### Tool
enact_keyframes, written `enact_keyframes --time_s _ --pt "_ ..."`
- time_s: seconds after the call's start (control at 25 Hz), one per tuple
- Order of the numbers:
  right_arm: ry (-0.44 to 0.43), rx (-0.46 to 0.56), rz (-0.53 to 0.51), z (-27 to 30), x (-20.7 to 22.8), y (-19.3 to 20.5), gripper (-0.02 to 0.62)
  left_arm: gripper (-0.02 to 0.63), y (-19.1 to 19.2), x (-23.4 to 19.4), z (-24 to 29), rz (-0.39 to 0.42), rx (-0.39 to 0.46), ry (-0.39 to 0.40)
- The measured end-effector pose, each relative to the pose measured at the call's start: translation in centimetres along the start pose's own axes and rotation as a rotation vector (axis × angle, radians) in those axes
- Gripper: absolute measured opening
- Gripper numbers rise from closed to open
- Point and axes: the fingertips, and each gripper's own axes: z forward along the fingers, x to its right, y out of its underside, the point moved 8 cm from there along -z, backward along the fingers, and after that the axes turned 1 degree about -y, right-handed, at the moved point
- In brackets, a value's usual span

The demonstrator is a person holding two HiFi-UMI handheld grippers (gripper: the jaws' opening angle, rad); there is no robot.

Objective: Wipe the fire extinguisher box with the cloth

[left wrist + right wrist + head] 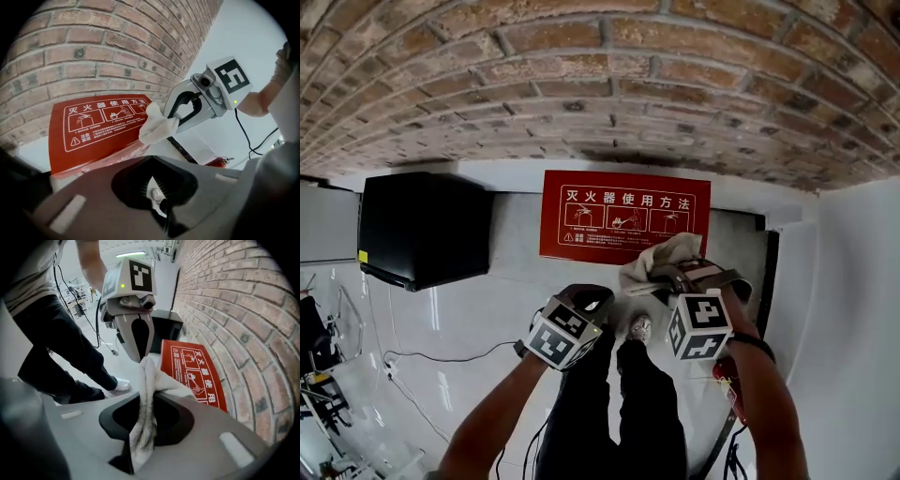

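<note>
Fire extinguisher box (623,220) sits on the floor (487,309) against the brick wall (609,84). Right tongs (169,119) are clamped on the cloth (145,394) at the box's right end; contact cannot be confirmed. Left tongs (139,355) are closed and empty. Assessed step: approach. Next, press the cloth onto the red top and sweep.

Pale floor (487,309). Red box (623,217) stands on it against the brick wall (581,84); black box (422,230) near, to the left. Cable (441,358) and shoe (640,328) on the floor.
</note>
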Motion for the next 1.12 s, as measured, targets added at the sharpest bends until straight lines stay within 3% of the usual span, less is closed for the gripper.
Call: enact_keyframes --time_s 0.28,0.84,1.0,1.12 --pt "-0.031 0.012 -0.010 4.2 3.6 -3.4 0.087 0.000 1.1 -2.7 -1.9 -0.066 0.017 -0.009" --pt "0.182 -0.041 0.168 4.8 18.1 -4.4 0.089 0.000 2.0 -8.3 -6.3 -0.077 0.038 0.039" --pt "0.250 -0.030 0.192 5.7 20.2 -6.9 0.089 0.000 2.1 -9.8 -8.3 -0.098 0.050 0.027" --pt "0.243 -0.010 0.162 6.9 20.9 -10.1 0.089 0.000 2.4 -10.8 -9.6 -0.095 0.058 0.016"
